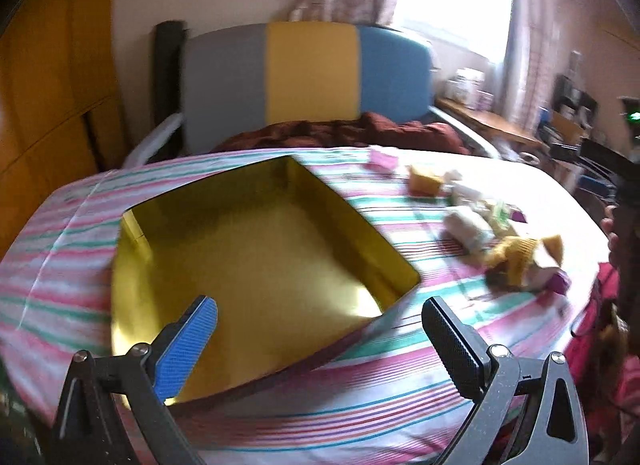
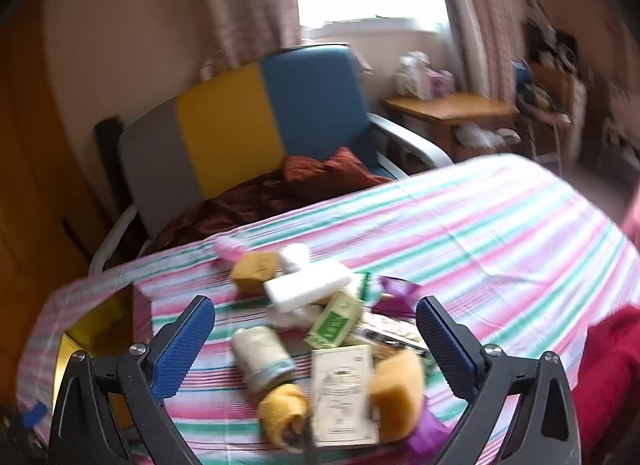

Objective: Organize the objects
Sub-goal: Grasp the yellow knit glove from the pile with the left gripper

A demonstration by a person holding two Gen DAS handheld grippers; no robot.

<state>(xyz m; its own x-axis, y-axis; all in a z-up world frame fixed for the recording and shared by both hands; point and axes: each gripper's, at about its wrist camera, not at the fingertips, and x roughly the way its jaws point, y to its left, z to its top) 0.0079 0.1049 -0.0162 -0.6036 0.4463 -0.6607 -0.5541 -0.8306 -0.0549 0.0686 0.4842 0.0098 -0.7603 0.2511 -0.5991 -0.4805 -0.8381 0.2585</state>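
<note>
While both of my grippers hang tilted down over the striped tablecloth (image 1: 360, 397), the layout splits cleanly from left to right. Furthest left sits the gold tin (image 1: 256, 241), open-topped and empty as far as I can see; my left gripper (image 1: 320, 329) hovers at its near corner with fingers spread wide and nothing between them. Moving right, the heap of small items begins: in the right wrist view a pale roll (image 2: 260, 357) lies nearest the tin, its long axis running away from me, then a yellow knitted bundle (image 2: 282, 413), a cream printed box (image 2: 344, 397) and an orange sponge (image 2: 396, 393). My right gripper (image 2: 316, 329) is opened fully, pinching nothing, with the heap straight ahead and below its fingers, so I judge the right hand the nearer one for a pick, and the tin lies to its left. Motion blur smears the labels; I cannot read them. A purple item (image 2: 428, 437) is mostly hidden under the sponge, and the tin is cut off at this view's left edge.
</note>
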